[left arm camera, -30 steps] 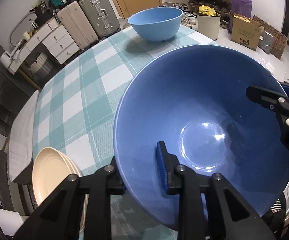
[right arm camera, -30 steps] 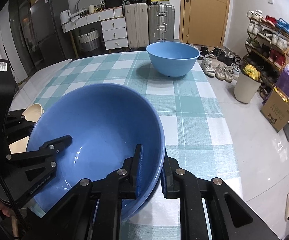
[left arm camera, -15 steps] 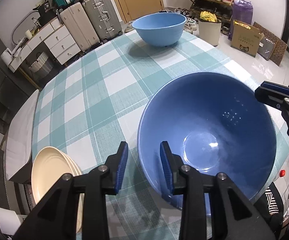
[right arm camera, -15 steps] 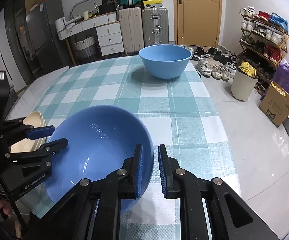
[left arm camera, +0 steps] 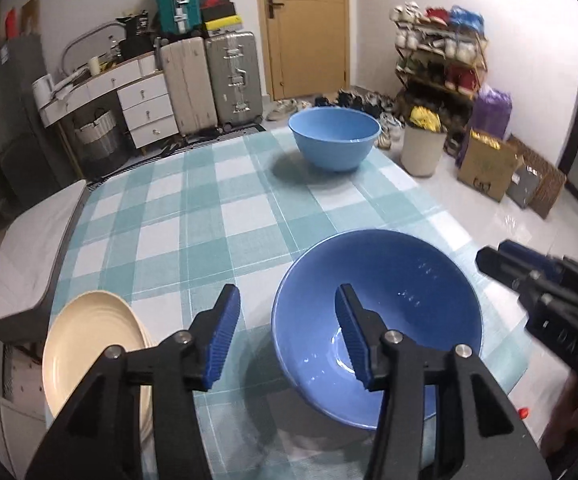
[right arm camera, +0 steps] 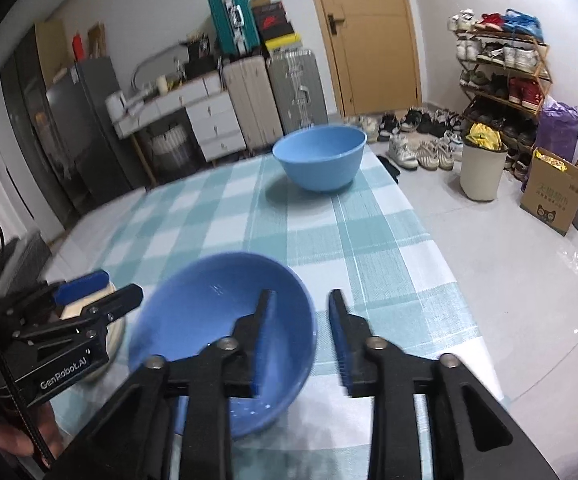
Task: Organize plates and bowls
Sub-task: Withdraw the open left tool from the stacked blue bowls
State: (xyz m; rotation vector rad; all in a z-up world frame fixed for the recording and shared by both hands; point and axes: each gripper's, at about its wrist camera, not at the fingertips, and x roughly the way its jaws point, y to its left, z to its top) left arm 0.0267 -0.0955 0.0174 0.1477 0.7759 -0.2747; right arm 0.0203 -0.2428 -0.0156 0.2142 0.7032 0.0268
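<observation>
Both tools have just let go of the dark blue bowl point(left arm camera: 377, 320), which a second ago was clamped by its rim and tilted; it now sits upright on the checked surface point(left arm camera: 193, 220) at the near edge. That placing step looks finished. The left tool point(left arm camera: 285, 336) and right tool point(right arm camera: 299, 340) hang above the bowl, jaws apart and opening, each straddling the rim without pressing. The cream plates point(left arm camera: 89, 352) lie just left of the bowl; the light blue bowl point(left arm camera: 335, 142) stands far across.
</observation>
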